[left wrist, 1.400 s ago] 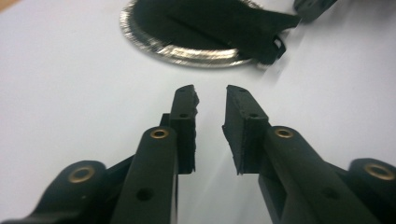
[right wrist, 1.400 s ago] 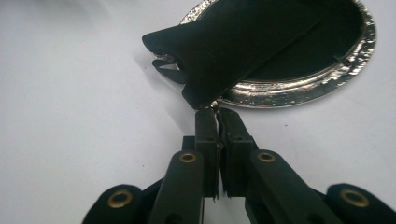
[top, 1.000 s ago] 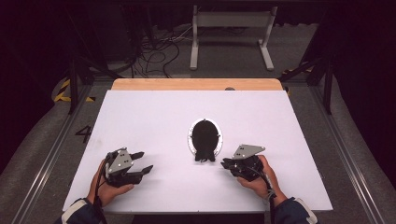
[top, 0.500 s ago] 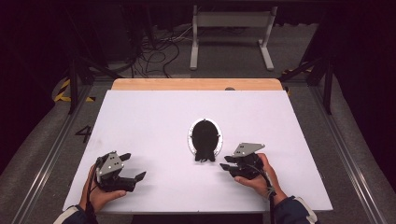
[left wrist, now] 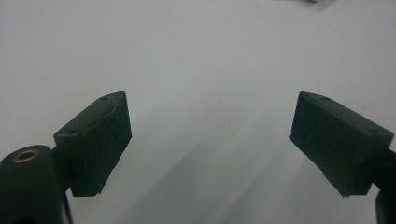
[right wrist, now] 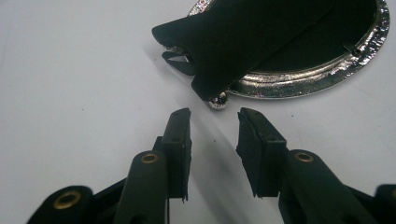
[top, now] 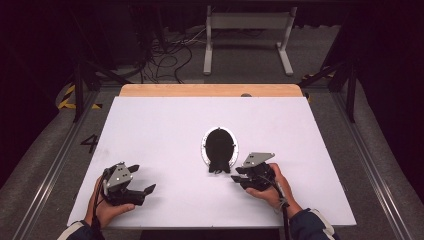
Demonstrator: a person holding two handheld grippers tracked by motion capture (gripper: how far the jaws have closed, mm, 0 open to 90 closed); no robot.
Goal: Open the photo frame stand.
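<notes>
One oval silver-rimmed frame point(top: 219, 145) lies face down mid-table point(top: 160, 125), black backing hiding front. Right gripper point(top: 241, 175) just beside near edge, jaws part-open, just opened, empty. Left gripper point(top: 142, 180) near-left, jaws wide, just opened, empty.

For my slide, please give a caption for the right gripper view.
Open right gripper points at an oval silver picture frame lying face down, its black stand up.
</notes>
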